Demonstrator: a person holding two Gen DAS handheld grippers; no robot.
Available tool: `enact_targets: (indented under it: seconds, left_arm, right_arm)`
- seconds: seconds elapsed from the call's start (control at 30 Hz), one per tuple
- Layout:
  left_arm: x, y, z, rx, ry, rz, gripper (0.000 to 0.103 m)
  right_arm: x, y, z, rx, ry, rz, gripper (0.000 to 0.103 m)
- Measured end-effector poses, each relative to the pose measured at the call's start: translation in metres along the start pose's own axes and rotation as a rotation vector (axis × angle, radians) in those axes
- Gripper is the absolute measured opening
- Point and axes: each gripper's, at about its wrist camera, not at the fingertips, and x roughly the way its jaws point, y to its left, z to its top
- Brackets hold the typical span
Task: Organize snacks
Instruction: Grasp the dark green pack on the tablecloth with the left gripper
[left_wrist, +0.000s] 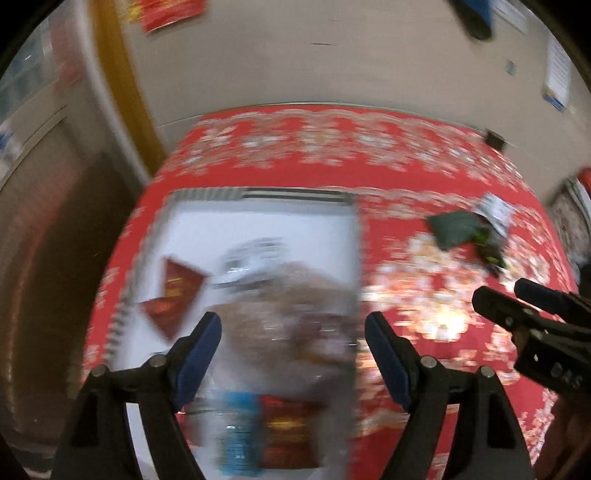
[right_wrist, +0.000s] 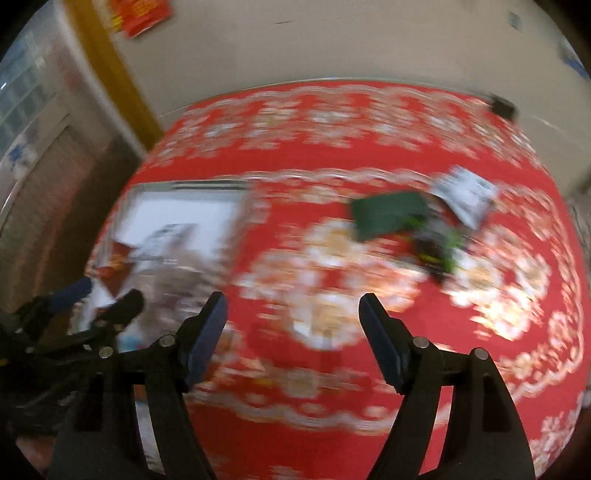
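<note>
Left wrist view: the white tray (left_wrist: 207, 229) lies on the red tabletop (left_wrist: 406, 173) right under the left tool (left_wrist: 293, 325), whose 2 blue-padded fingers (left_wrist: 201, 341) stand wide with nothing between them. Snacks fill the tray, blurred: a dark red packet (left_wrist: 173, 295) at its left, a silver-and-brown packet (left_wrist: 280, 280) in the middle, a blue packet (left_wrist: 236, 432) and another red packet (left_wrist: 291, 432) at the near edge. The right tool (left_wrist: 517, 295) reaches in from the right edge of this view, over bare cloth.

In the right wrist view the right tool (right_wrist: 293, 310) hangs wide apart and empty above the cloth's floral pattern, with the tray (right_wrist: 181, 210) off to its left. Well beyond its fingertips, toward the right, lies a loose cluster: a dark green packet (right_wrist: 388, 214), a white packet (right_wrist: 465, 195) and a black-and-lime packet (right_wrist: 439, 251), touching or overlapping, details lost to blur.
</note>
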Motion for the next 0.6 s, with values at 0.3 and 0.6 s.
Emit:
enact_targets:
  seconds: [0.3,0.6]
  left_arm:
    - [0.019,-0.087,-0.009,0.135,0.084,-0.087,0.083]
    - [0.043,-0.100,0.009,0.162,0.124,-0.080,0.083]
  right_arm:
    - [0.006,-0.104,0.008,0.005,-0.026,-0.041,0.074]
    - [0.055,-0.094,0.052,-0.197,0.038,0.023,0.074]
